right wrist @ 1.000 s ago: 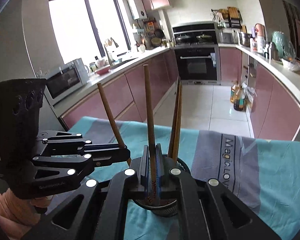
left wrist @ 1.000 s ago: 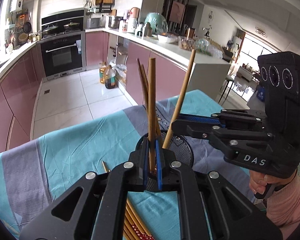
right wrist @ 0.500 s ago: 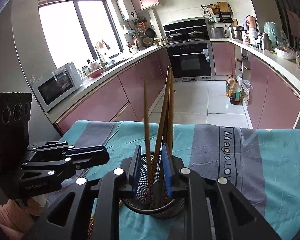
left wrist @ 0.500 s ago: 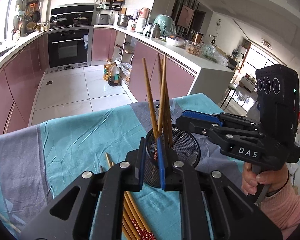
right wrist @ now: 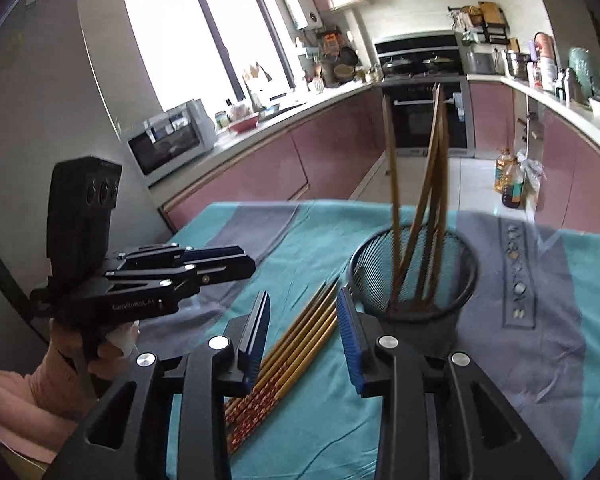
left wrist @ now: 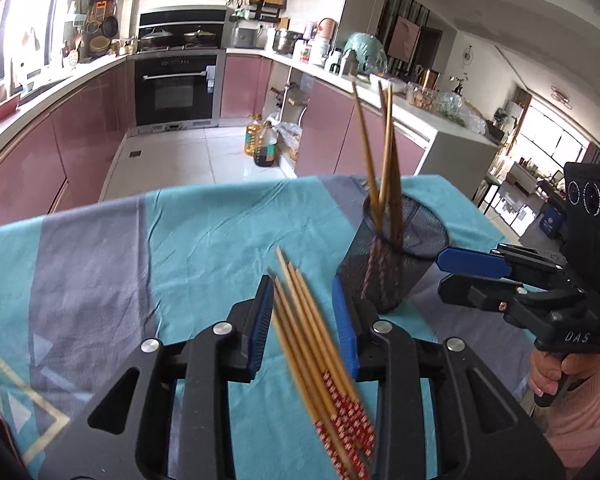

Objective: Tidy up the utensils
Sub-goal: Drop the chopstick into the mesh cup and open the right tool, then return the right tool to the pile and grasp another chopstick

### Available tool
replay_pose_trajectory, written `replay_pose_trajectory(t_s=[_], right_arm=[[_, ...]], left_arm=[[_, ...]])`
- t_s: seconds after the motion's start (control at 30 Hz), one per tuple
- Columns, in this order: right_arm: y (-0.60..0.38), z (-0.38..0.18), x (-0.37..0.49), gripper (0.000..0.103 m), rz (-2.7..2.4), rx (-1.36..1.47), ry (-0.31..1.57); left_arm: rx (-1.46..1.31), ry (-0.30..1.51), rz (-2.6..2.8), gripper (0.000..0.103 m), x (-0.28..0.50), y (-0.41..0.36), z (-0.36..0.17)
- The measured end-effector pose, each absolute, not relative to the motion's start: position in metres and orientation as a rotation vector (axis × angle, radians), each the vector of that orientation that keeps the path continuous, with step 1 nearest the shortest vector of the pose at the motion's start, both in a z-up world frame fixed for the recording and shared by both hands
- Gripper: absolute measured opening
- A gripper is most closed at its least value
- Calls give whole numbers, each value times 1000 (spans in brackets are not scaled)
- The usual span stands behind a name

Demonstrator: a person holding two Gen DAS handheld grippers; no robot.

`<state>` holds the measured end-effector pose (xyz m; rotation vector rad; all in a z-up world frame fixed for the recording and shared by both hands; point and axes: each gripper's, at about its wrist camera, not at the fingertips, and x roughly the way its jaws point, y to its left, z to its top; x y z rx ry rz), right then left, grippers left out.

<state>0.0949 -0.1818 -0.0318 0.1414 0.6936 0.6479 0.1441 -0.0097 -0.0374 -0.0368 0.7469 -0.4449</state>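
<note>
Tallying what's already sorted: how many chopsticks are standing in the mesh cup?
4 chopsticks by my count, standing in the mesh cup: one leans left alone, three cluster to its right. They overlap, so another may be hidden.

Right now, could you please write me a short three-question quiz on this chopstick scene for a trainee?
1. True or false: some chopsticks stand in the black mesh cup.
2. Where does the loose chopstick bundle lie? A) on the cloth beside the cup B) on the kitchen floor C) on the oven
3. Fill in: neither the left tool nor the right tool holds a ____.

Key: 1 true; 2 A; 3 chopstick. Both tools' jaws are opening, with the bundle below them.
</note>
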Motion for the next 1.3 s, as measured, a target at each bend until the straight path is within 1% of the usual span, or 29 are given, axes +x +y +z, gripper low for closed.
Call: replay_pose_trajectory(t_s=[0.2, 0.3, 0.53, 0.9, 1.03, 1.3], right_arm=[[-158, -74, 96, 33, 663, 150, 825], [-152, -86, 95, 33, 639, 138, 856], [-144, -99, 94, 32, 606, 127, 887], [-131, -109, 95, 32, 572, 92, 897], [-128, -112, 96, 32, 565, 80, 902], [-122, -113, 97, 31, 553, 47, 902]], left_arm=[[-14, 835, -426, 30, 129, -6, -78], [-10, 874, -418, 31, 125, -6, -97], [-3, 911, -410, 31, 126, -14, -117], [29, 921, -401, 31, 124, -21, -126], [33, 922, -396, 32, 125, -21, -126], [53, 915, -381, 32, 128, -23, -129]])
